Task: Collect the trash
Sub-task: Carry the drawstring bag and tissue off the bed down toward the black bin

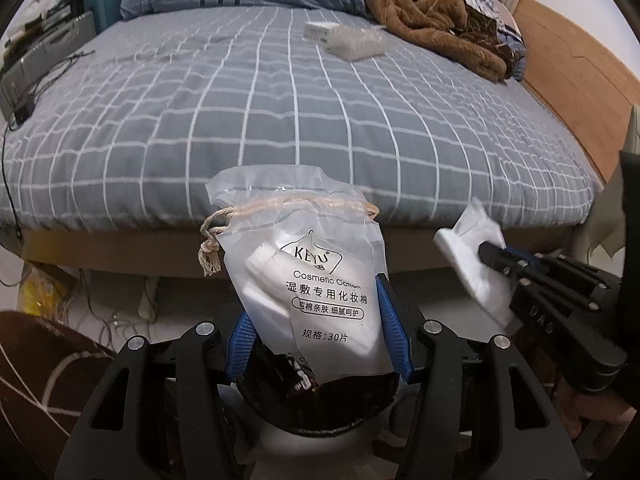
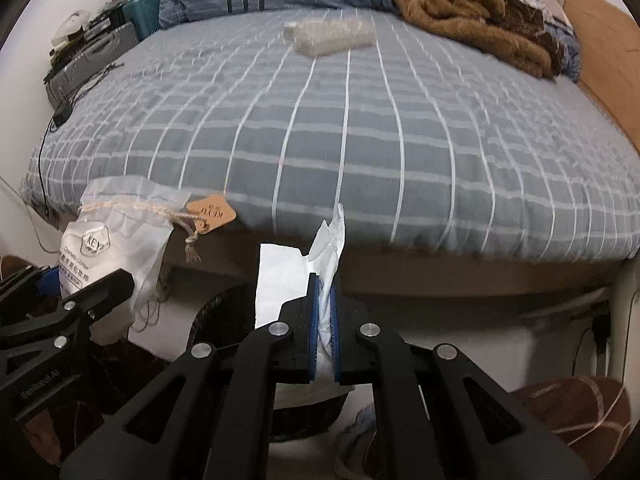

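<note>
While my left gripper [image 1: 316,320] pinches the cotton-pad pouch [image 1: 308,276] and my right gripper [image 2: 325,316] clamps crumpled white paper [image 2: 296,280] above what seems a black bin [image 1: 320,404], a bubble-wrap packet [image 1: 354,42] waits on the bed [image 1: 280,120].

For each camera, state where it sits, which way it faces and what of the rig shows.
Left wrist: on the left gripper, facing the bed; its fingers hold a cotton-pad bag above a dark bin.
Right wrist: on the right gripper, facing the same bed; its jaws pinch white paper.
Shared: bed, bag, paper, brown blanket; each shows the other gripper.
</note>
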`<state>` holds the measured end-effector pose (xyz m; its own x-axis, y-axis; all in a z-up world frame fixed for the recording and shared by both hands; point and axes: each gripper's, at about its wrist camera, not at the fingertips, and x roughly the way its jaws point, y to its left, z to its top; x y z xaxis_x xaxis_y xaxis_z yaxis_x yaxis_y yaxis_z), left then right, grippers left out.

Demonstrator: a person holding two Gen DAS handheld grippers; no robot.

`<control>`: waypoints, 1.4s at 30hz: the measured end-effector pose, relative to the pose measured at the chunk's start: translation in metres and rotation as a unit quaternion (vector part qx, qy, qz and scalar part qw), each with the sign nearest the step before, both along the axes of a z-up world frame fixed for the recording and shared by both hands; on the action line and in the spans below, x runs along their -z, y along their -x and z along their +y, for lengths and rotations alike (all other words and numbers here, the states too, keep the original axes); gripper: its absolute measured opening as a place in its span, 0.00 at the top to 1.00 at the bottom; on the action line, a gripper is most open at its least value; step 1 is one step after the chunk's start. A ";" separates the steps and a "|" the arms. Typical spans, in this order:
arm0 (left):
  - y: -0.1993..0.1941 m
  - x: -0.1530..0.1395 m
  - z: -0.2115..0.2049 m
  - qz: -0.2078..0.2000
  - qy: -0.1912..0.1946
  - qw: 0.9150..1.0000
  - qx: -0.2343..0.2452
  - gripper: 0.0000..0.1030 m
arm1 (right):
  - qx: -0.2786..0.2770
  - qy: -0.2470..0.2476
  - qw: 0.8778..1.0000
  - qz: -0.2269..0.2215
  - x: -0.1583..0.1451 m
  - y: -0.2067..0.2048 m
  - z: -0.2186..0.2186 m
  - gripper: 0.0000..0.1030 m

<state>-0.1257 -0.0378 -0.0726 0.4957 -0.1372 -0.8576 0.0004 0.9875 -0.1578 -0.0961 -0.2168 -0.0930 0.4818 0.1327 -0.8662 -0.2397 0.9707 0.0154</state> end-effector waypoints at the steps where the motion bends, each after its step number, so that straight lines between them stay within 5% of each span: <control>1: 0.003 0.002 -0.001 0.003 0.004 1.000 0.002 0.48 | 0.000 0.002 1.000 0.005 0.003 0.002 0.000 0.95; 14: 0.003 0.034 -0.019 0.048 -0.003 0.999 0.023 0.48 | 0.003 0.020 0.998 0.051 0.033 0.003 -0.010 0.95; 30: -0.028 0.070 -0.054 0.093 -0.018 0.994 0.057 0.45 | 0.015 0.023 0.998 0.050 0.036 -0.014 -0.033 0.94; 42: -0.033 0.068 -0.035 0.087 -0.019 0.996 0.026 0.15 | 0.013 0.018 0.998 0.054 0.036 -0.020 -0.019 0.93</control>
